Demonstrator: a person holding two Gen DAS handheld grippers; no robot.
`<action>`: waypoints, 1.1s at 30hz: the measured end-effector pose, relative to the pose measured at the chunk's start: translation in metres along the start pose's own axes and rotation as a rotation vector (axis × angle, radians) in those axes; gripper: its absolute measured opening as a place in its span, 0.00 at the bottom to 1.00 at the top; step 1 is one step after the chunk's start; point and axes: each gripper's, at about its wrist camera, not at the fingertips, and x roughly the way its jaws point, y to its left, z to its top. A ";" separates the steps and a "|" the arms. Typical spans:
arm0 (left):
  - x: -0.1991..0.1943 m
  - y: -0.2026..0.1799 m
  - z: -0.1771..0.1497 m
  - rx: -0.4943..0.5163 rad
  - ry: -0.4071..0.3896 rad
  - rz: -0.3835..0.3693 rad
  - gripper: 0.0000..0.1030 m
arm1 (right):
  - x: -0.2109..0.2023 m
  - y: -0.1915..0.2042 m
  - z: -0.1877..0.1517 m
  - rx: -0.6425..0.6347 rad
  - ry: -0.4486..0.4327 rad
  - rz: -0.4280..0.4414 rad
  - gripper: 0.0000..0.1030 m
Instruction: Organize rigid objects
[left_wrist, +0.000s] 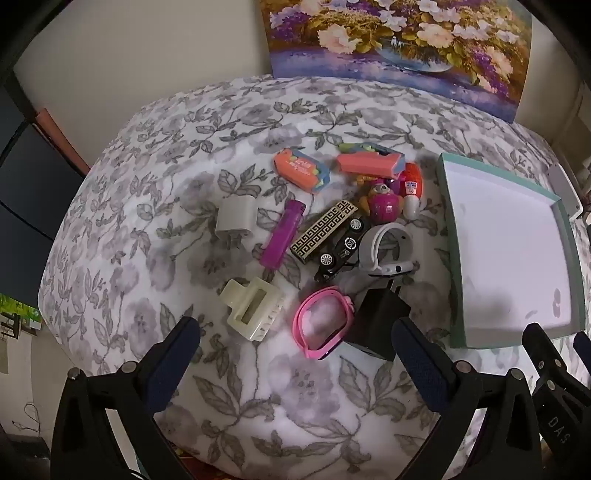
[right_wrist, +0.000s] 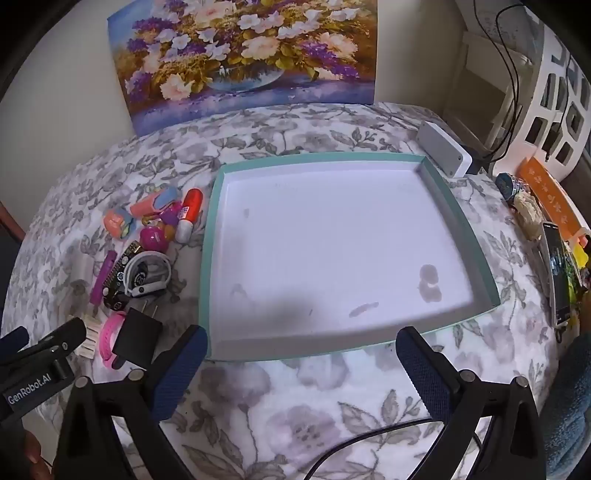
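Clutter (left_wrist: 332, 236) is lying heaped at the centre of the left view on the floral surface (left_wrist: 147, 184), just left of the tray (right_wrist: 461, 229), which is sitting bare, likely waiting to receive it. Both claws, left (left_wrist: 295, 343) and right (right_wrist: 301, 347), are hanging released and gripping nothing, the left tilting over the pile as if picking a first piece.

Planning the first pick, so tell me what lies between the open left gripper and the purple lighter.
In the left wrist view, the cream hair claw and pink goggles lie between the left gripper and the purple lighter.
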 end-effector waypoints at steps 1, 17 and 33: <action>0.000 0.000 0.000 0.001 -0.001 0.001 1.00 | 0.000 0.001 0.000 -0.001 -0.001 0.000 1.00; 0.005 0.003 -0.001 0.004 0.025 0.004 1.00 | 0.001 0.002 -0.001 -0.004 0.004 -0.014 1.00; 0.006 0.003 -0.001 0.007 0.027 0.005 1.00 | 0.002 0.004 0.000 -0.017 0.007 -0.020 1.00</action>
